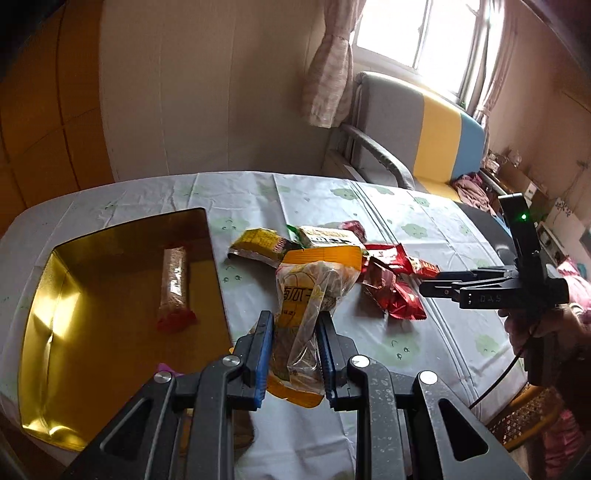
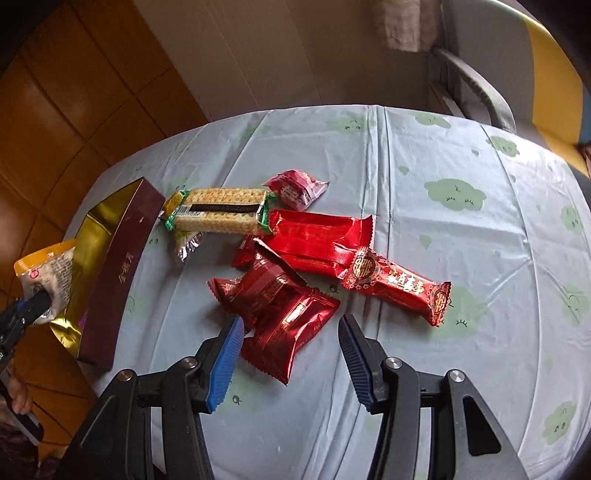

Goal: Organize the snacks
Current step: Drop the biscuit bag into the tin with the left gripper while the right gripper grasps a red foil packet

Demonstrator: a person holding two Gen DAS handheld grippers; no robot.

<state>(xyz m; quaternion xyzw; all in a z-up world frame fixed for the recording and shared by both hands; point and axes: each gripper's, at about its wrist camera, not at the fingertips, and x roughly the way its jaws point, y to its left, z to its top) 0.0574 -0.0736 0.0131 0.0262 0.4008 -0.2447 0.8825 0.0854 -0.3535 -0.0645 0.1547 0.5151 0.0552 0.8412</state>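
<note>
Snacks [image 2: 295, 251] are lying piled mid-table; the left gripper [image 1: 295, 325] is clamping an orange-topped seed packet [image 1: 314, 288], evidently bound for the gold-lined box [image 1: 44, 332] at its nine o'clock. The right gripper [image 2: 291, 332], jaws apart, is hovering over a red foil pack [image 2: 288, 317], readying pickup.

Soft daylight from a blown-out window [image 1: 417, 33], fisheye-bent edges, dark corners.

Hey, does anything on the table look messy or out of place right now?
Yes. The loose snack packets lie heaped and overlapping on the tablecloth, while the gold-lined box holds only one bar.
</note>
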